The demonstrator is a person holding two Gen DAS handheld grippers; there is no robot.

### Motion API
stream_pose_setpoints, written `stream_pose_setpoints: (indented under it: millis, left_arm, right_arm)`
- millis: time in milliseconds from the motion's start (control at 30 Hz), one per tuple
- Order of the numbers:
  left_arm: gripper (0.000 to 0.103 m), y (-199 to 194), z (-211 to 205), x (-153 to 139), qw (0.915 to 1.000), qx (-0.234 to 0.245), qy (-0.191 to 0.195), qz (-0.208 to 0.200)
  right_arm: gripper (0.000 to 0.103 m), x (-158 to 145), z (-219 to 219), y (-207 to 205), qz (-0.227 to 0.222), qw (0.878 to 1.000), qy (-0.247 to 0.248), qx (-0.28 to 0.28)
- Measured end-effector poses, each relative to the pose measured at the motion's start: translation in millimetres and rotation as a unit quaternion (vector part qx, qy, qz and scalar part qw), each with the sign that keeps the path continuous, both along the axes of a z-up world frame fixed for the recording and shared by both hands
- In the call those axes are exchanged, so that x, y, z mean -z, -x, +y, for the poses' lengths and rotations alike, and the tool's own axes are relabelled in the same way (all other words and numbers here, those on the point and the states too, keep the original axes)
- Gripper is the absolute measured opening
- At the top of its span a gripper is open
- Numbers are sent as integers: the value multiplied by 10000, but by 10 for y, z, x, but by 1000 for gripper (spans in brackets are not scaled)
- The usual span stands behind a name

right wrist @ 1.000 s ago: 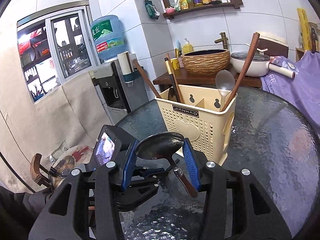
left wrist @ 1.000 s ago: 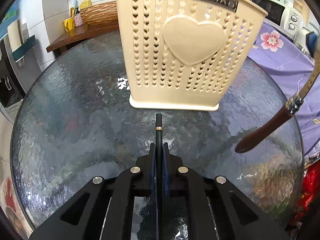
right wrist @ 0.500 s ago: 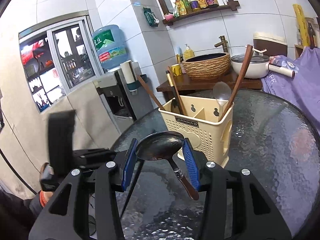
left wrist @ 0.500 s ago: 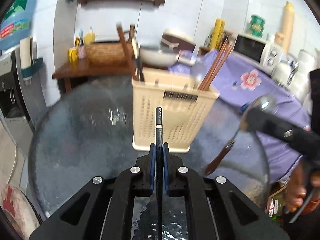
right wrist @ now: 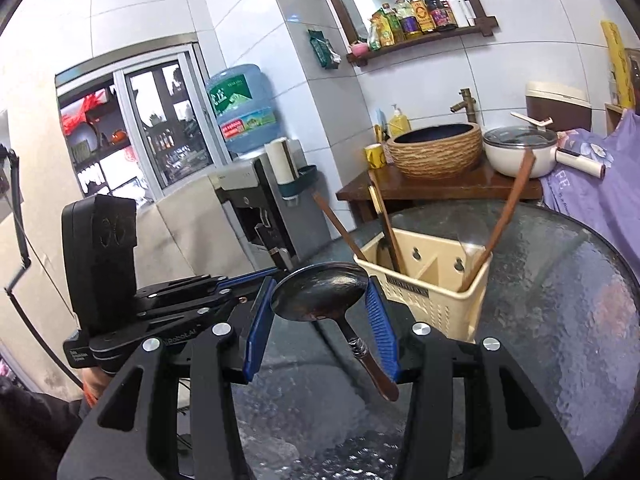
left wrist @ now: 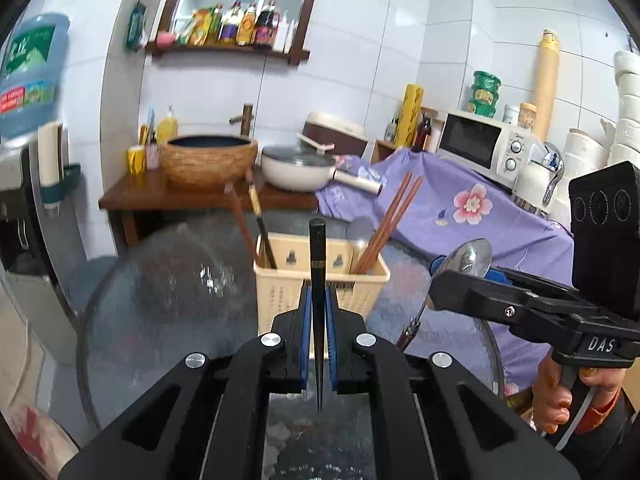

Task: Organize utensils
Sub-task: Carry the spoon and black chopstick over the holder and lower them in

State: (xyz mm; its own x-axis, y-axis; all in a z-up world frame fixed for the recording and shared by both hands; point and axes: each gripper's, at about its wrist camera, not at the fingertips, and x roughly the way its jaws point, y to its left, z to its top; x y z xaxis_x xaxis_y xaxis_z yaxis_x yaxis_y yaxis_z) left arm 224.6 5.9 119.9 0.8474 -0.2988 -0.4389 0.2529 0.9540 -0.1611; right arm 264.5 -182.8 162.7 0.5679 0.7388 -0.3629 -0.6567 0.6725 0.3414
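Observation:
A cream perforated utensil basket (left wrist: 280,294) (right wrist: 440,300) stands on the round glass table (left wrist: 172,292) (right wrist: 560,320), with chopsticks (left wrist: 390,222) and a spoon inside. My left gripper (left wrist: 318,294) is shut on a black chopstick (left wrist: 317,252) that points up and forward, held above the table on the near side of the basket. My right gripper (right wrist: 320,304) is shut on the bowl of a metal spoon (right wrist: 320,298); its brown handle (right wrist: 376,372) hangs down toward the camera. In the left wrist view the right gripper (left wrist: 460,276) hovers right of the basket with the spoon (left wrist: 466,258).
A wooden side table (left wrist: 160,194) behind the glass table carries a woven bowl (left wrist: 210,158) and a white pot (left wrist: 298,168). A purple cloth (left wrist: 460,216) with a microwave (left wrist: 480,146) lies to the right. A water dispenser (right wrist: 256,200) stands on the left.
My left gripper has risen and tipped upward with the chopstick, so the basket now sits lower and farther away. My right gripper has lifted a little with the spoon.

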Motion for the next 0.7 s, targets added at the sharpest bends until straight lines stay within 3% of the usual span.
stream_pose_setpoints:
  millis: [433, 700]
  left_arm:
    - [7, -232, -68, -874, 9980, 177, 63, -604]
    - [7, -504, -61, -1342, 9950, -106, 97, -984]
  right_arm:
    - [46, -710, -23, -193, -252, 9988, -414, -27]
    - [46, -1092, -12, -476, -659, 9967, -406, 252]
